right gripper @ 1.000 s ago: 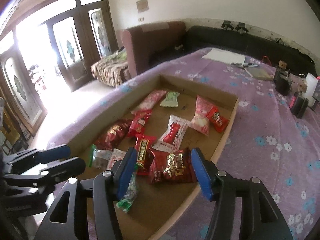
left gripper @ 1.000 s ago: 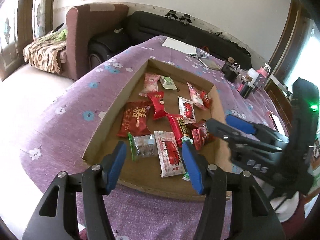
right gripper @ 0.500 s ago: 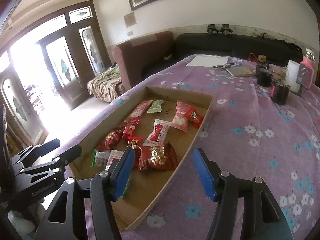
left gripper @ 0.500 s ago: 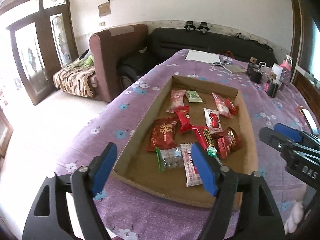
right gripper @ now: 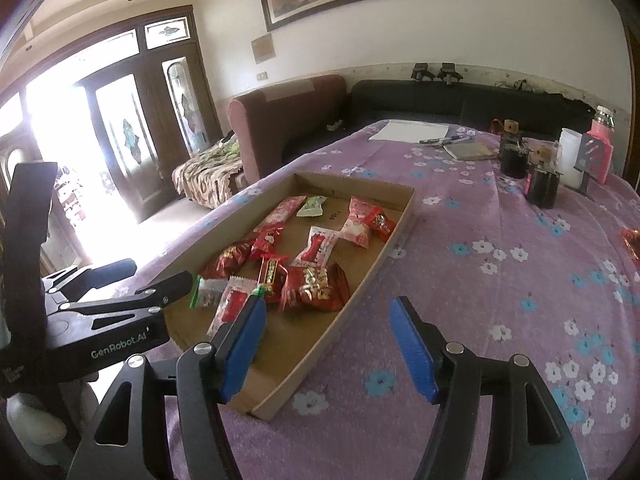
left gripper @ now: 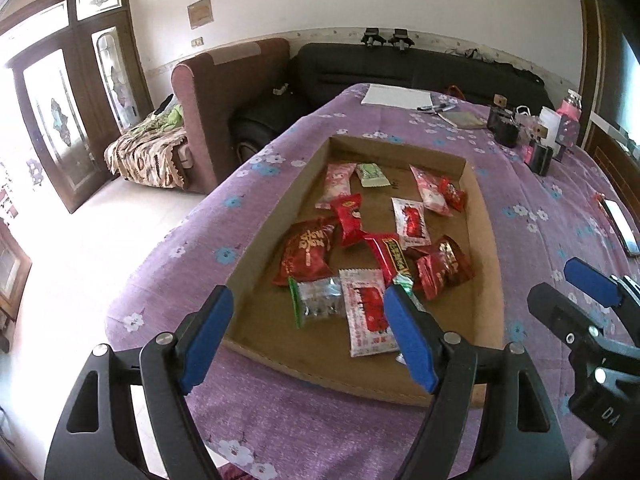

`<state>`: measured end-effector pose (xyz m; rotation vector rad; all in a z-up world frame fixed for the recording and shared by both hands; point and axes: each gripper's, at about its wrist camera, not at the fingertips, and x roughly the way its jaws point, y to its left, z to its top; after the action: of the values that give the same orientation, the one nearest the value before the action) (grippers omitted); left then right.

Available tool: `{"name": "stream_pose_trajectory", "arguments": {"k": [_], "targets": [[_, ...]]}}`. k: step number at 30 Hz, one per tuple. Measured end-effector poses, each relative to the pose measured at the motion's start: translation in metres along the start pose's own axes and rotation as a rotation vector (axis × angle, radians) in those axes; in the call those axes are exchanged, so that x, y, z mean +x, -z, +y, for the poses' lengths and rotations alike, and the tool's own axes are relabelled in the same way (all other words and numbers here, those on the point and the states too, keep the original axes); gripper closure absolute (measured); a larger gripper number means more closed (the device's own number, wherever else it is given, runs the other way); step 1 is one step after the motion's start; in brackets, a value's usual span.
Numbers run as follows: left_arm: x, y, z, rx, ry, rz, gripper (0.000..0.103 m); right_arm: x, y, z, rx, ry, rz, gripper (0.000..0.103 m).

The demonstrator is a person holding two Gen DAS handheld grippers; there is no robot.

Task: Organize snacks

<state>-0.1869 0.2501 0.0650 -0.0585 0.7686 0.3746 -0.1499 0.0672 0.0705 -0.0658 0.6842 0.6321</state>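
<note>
Snacks (left gripper: pixel 372 240), eleven (six red), lie in one cardboard tray (left gripper: pixel 486 248).

left gripper (left gripper: pixel 308 332) wider, empty | right gripper (right gripper: pixel 328 344) opening, backed off tray (right gripper: pixel 320 344)

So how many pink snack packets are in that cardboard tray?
2. One pink packet lies far left in the cardboard tray, beside a green packet; the other far right, a small red packet against it. The piled red packs could hide more.
</note>
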Motion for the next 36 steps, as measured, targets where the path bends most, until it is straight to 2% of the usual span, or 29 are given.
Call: {"name": "stream_pose_trajectory", "arguments": {"k": [10, 21, 24, 28, 33, 35, 36], "targets": [[-0.006, 0.002, -0.011, 0.014, 0.006, 0.007, 0.025, -0.014, 0.011, -0.012, 0.033, 0.009, -0.015, 0.035], [-0.019, 0.003, -0.009, -0.012, 0.006, -0.046, 0.025, -0.023, 0.015, -0.013, 0.042, 0.016, -0.024, 0.035], [-0.029, 0.002, -0.004, -0.036, -0.021, -0.102, 0.025, -0.022, 0.015, -0.013, 0.041, 0.016, -0.025, 0.035], [-0.055, 0.003, 0.006, -0.094, -0.073, -0.252, 0.025, -0.025, 0.015, -0.012, 0.029, 0.023, -0.032, 0.035], [-0.085, 0.005, 0.022, -0.16, -0.102, -0.417, 0.0, -0.027, 0.015, -0.006, 0.019, 0.023, -0.034, 0.034], [-0.087, 0.007, 0.028, -0.184, -0.095, -0.453, 0.0, -0.027, 0.015, -0.005, 0.016, 0.023, -0.037, 0.034], [-0.085, 0.007, 0.029, -0.192, -0.1, -0.446, 0.0, -0.027, 0.014, -0.004, 0.014, 0.022, -0.037, 0.034]]}}
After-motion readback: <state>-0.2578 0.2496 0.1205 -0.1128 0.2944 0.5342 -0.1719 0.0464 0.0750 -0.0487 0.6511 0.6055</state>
